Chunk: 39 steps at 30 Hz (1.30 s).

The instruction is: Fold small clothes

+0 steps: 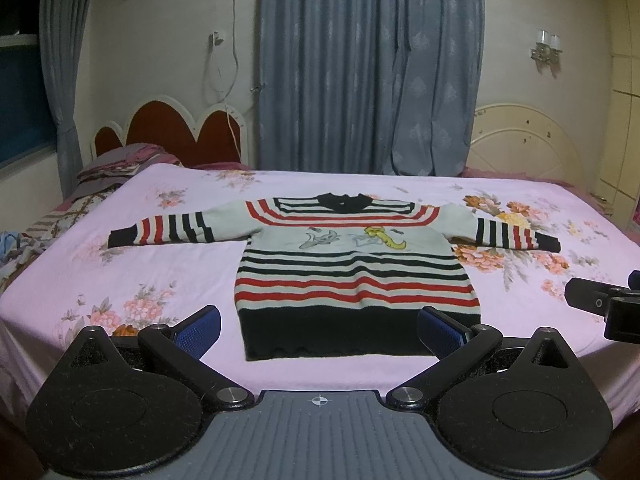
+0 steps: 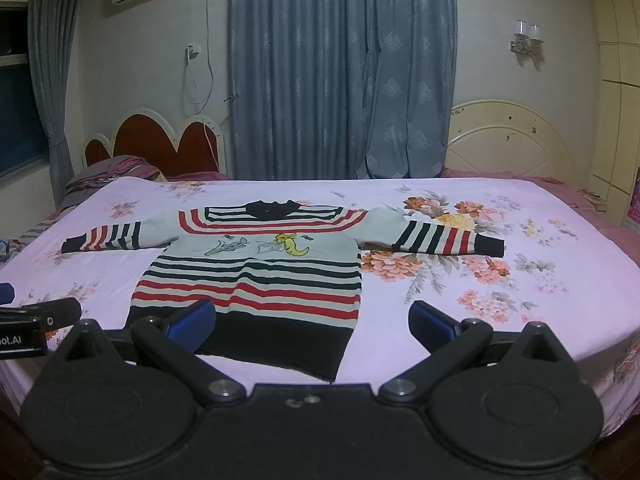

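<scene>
A small striped sweater (image 1: 352, 276) in white, red and black lies flat on the bed, sleeves spread to both sides, its black hem nearest me and its collar at the far end. The same sweater (image 2: 256, 280) fills the middle left of the right wrist view. My left gripper (image 1: 320, 330) stands open just short of the hem, nothing between its blue pads. My right gripper (image 2: 312, 322) is open too, low over the hem's right corner. Each gripper shows at the edge of the other's view: the right gripper (image 1: 608, 304) and the left gripper (image 2: 36, 320).
The bed (image 1: 168, 264) wears a pink floral sheet. A pillow pile (image 1: 120, 168) lies at the far left by a red headboard (image 1: 180, 132). A cream headboard (image 2: 508, 140) and blue curtains (image 2: 340, 68) stand behind. The bed's front edge is right under my grippers.
</scene>
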{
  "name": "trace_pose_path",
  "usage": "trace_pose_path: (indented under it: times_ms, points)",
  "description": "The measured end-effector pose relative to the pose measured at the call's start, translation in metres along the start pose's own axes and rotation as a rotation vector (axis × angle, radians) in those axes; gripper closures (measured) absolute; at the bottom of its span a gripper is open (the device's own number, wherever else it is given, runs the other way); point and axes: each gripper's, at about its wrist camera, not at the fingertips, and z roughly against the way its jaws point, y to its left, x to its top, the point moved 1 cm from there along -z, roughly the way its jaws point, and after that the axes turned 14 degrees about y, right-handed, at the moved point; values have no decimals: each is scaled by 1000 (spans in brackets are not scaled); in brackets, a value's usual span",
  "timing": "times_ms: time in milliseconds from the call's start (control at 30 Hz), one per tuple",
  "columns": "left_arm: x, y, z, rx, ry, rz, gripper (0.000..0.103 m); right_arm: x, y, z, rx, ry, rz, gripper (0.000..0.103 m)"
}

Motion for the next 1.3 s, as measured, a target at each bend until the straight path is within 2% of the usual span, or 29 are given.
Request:
trace_pose_path:
  times_ms: [1300]
  points:
    - [0,6,5,-4,-4,8,0,2,4,4,-4,-3,3,1]
